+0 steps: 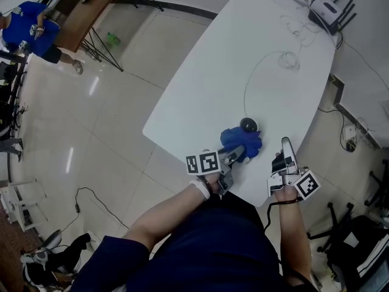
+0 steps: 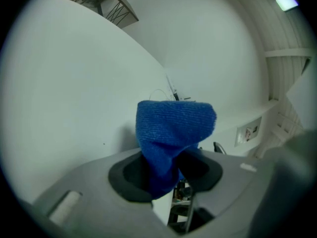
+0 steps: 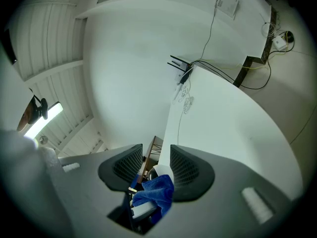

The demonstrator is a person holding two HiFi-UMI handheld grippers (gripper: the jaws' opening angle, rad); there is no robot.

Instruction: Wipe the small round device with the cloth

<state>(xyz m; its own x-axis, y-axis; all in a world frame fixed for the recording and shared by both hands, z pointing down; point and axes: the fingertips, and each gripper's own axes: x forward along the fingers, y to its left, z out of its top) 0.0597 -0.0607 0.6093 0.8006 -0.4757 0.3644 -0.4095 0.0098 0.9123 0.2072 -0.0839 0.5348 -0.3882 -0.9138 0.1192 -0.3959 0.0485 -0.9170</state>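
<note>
The left gripper (image 2: 166, 170) clenches the cloth (image 2: 173, 128) beside the device (image 1: 248, 125), perhaps touching; rub firmly over it; right gripper (image 3: 152, 165), released, could steady it.

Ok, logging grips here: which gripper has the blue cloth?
The left gripper, its fingers shut on the blue cloth; the right gripper's fingers stand apart, clamping nothing.

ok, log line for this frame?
left gripper: shut on blue microfibre cloth | right gripper: open, empty | small round dark device: on white table, cloth beside it
</note>
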